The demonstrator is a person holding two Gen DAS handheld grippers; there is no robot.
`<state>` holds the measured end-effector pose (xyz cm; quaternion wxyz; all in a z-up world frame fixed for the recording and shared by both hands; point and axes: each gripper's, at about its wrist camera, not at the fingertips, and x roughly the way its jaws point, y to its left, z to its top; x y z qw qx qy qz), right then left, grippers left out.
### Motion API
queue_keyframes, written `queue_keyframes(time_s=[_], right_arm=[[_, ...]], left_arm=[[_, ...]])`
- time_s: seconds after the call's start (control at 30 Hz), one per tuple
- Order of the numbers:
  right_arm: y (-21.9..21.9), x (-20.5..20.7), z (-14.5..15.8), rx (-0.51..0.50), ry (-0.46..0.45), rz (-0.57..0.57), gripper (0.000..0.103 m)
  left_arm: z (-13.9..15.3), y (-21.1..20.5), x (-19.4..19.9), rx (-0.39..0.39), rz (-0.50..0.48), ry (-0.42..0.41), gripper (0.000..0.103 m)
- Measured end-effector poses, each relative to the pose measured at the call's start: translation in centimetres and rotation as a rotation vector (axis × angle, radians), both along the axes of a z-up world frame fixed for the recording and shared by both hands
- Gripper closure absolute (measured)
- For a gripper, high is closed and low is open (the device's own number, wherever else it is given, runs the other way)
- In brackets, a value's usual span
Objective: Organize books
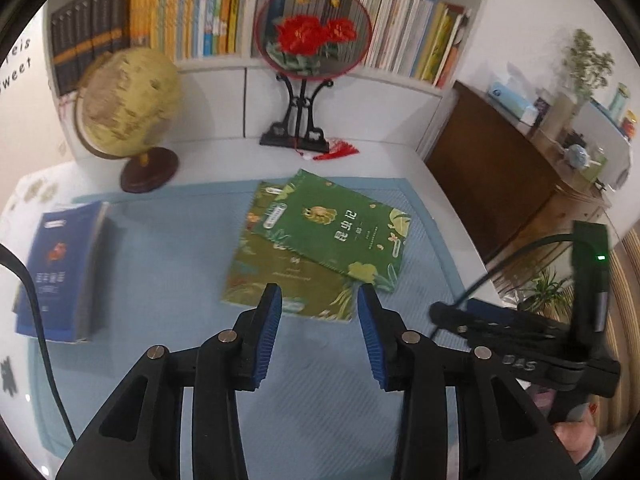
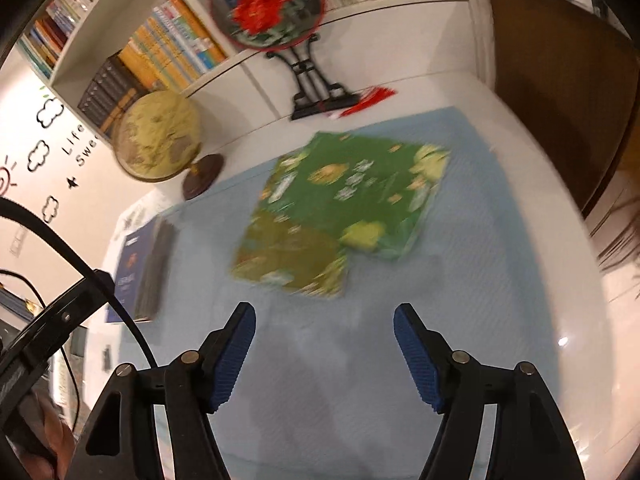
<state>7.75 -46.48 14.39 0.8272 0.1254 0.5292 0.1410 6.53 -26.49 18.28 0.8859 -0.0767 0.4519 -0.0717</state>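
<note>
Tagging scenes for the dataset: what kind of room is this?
Likely a home study or reading corner: a packed bookshelf behind a white desk, a globe, and loose books on a blue mat.

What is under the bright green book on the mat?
An olive green book lies under the bright green book, crosswise; its far right part is covered. Both rest on the blue mat.

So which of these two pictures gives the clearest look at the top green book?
The left wrist view: the top green book is sharp there, its cover title and insect picture clear. The right wrist view shows the same book whole but motion-blurred, so its print is unreadable.
</note>
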Motion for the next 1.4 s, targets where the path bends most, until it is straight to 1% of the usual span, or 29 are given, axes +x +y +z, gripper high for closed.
queue_keyframes(time_s=[0.1, 0.17, 0.2, 0.3, 0.4, 0.47, 0.53, 0.57, 0.6, 0.63, 0.7, 0.8, 0.87, 0.97, 1.13, 1.2, 1.27, 1.3, 1.33, 1.37, 1.4], right_arm=[[-3.1, 2.7, -0.7, -0.02, 0.015, 0.005, 0.031], [-4.8, 3.9, -1.1, -0.017, 0.019, 0.006, 0.031], [-5.4, 4.4, -1.2, -0.013, 0.022, 0.007, 0.031], [-7.6, 6.0, -1.7, 0.01, 0.026, 0.01, 0.031], [-8.9, 7.5, -2.6, 0.054, 0.042, 0.014, 0.03], [-9.2, 8.8, -3.5, 0.083, 0.057, 0.017, 0.029], [-9.0, 10.7, -4.6, 0.095, 0.071, 0.029, 0.029], [-8.7, 11.7, -5.2, 0.099, 0.072, 0.038, 0.029], [-8.4, 12.5, -5.5, 0.098, 0.073, 0.045, 0.029], [-7.9, 13.7, -6.0, 0.096, 0.074, 0.055, 0.029], [-7.3, 15.2, -6.8, 0.092, 0.079, 0.064, 0.029], [-6.5, 16.9, -7.6, 0.084, 0.083, 0.089, 0.029], [-6.0, 18.1, -8.1, 0.074, 0.091, 0.113, 0.029], [-5.2, 19.7, -8.8, 0.047, 0.089, 0.148, 0.029], [-4.3, 22.2, -9.8, 0.019, 0.064, 0.166, 0.029], [-3.9, 23.0, -10.1, 0.014, 0.032, 0.165, 0.03], [-3.4, 23.7, -10.5, -0.032, -0.007, 0.144, 0.04], [-3.0, 24.0, -10.9, -0.042, -0.012, 0.148, 0.046], [-2.6, 24.3, -11.4, -0.049, 0.002, 0.164, 0.046], [-2.1, 24.5, -12.2, -0.058, 0.026, 0.182, 0.046], [-1.8, 24.5, -12.7, -0.068, 0.041, 0.19, 0.047]], left_arm=[[-1.9, -1.7, 2.5, -0.006, 0.023, 0.043, 0.058], [-3.1, -2.6, 4.0, -0.012, 0.051, 0.072, 0.049], [-3.4, -2.8, 4.4, -0.018, 0.063, 0.079, 0.046], [-4.2, -3.3, 5.4, -0.058, 0.105, 0.091, 0.045], [-5.1, -3.3, 5.7, -0.043, 0.141, 0.117, 0.042], [-6.1, -3.0, 5.5, -0.046, 0.158, 0.142, 0.042], [-6.9, -2.4, 5.3, -0.053, 0.166, 0.147, 0.042], [-7.6, -2.0, 5.1, -0.069, 0.168, 0.156, 0.042], [-8.2, -1.6, 5.2, -0.092, 0.169, 0.168, 0.042], [-8.9, -1.0, 5.3, -0.136, 0.171, 0.177, 0.044], [-9.9, -0.1, 5.6, -0.203, 0.194, 0.192, 0.044], [-11.2, 0.6, 6.5, -0.263, 0.231, 0.21, 0.044], [-11.8, 0.7, 7.1, -0.277, 0.256, 0.213, 0.044], [-12.3, 0.4, 8.2, -0.288, 0.267, 0.214, 0.044], [-13.1, -0.5, 9.4, -0.284, 0.257, 0.229, 0.044], [-13.9, -0.9, 10.3, -0.299, 0.232, 0.245, 0.044], [-14.9, -1.3, 11.5, -0.314, 0.203, 0.26, 0.046], [-15.6, -1.5, 12.2, -0.313, 0.187, 0.27, 0.049], [-16.1, -1.7, 12.7, -0.314, 0.174, 0.276, 0.054], [-16.1, -1.8, 12.8, -0.319, 0.167, 0.248, 0.054], [-16.1, -1.9, 12.9, -0.329, 0.158, 0.249, 0.054]])
